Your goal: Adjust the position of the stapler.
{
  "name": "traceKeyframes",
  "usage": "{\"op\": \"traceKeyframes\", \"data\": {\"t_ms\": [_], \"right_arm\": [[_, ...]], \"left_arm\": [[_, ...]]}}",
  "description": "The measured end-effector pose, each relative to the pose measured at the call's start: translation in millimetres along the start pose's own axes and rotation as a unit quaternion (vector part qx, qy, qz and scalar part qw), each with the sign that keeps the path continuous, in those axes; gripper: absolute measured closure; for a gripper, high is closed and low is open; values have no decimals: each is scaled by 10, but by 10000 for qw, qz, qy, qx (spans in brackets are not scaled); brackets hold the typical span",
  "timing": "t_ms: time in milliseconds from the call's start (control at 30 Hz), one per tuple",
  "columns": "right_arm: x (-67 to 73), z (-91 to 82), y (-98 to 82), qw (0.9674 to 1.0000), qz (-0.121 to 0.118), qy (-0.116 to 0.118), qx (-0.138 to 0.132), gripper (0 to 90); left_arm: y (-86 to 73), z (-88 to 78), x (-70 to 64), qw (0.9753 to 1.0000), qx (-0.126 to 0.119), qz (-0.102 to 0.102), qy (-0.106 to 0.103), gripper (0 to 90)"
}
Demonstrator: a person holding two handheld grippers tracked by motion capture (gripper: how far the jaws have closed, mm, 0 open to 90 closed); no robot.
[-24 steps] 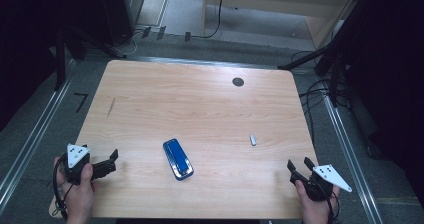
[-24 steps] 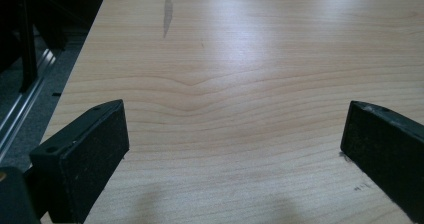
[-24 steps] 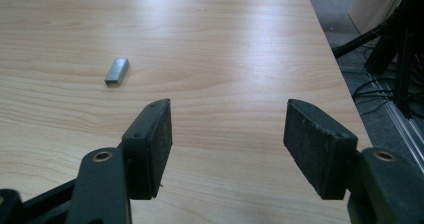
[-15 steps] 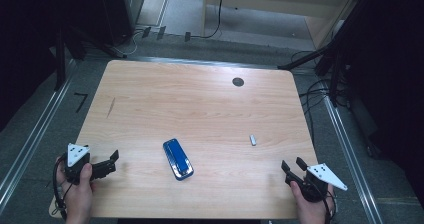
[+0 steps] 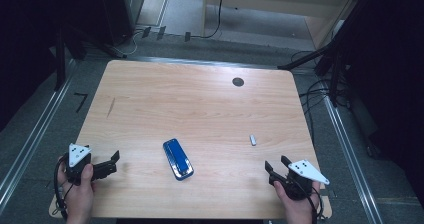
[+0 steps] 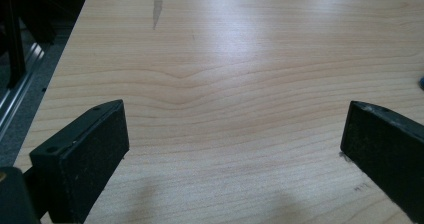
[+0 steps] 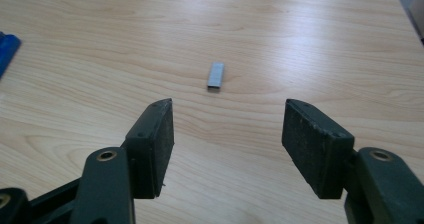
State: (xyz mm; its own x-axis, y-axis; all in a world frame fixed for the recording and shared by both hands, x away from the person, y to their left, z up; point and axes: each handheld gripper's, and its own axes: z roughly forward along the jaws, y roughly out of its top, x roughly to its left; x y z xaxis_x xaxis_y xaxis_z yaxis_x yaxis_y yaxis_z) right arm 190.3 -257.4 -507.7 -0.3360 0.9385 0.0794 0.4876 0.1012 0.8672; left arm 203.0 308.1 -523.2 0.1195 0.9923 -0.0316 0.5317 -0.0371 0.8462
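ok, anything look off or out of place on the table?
Nothing much. The blue stapler lies flat, skewed to the table edges. The small grey staple strip lies loose, apart from it. A dark streak mars the wood at far left. No spill or visible damage.

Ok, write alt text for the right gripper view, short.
A small grey stick lies flat on a wooden table, straight ahead of the right gripper, whose two black jaws stand open with nothing between them. A blue case juts in at the left edge.
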Motion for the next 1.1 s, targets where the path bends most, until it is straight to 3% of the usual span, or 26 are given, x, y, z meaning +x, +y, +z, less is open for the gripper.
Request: {"op": "traceKeyframes", "data": {"t_ms": [267,667,1100], "right_arm": [[135,38,81,9998,164,74,130,397],[521,230,238,9991,-119,178,359,460],[817,373,359,9987,-211,342,322,458]], "left_arm": [[0,1,-13,10000,19,57,7,0],[-1,4,-36,9999,67,152,-4,0],[0,7,-28,9999,64,128,-30,0]]}}
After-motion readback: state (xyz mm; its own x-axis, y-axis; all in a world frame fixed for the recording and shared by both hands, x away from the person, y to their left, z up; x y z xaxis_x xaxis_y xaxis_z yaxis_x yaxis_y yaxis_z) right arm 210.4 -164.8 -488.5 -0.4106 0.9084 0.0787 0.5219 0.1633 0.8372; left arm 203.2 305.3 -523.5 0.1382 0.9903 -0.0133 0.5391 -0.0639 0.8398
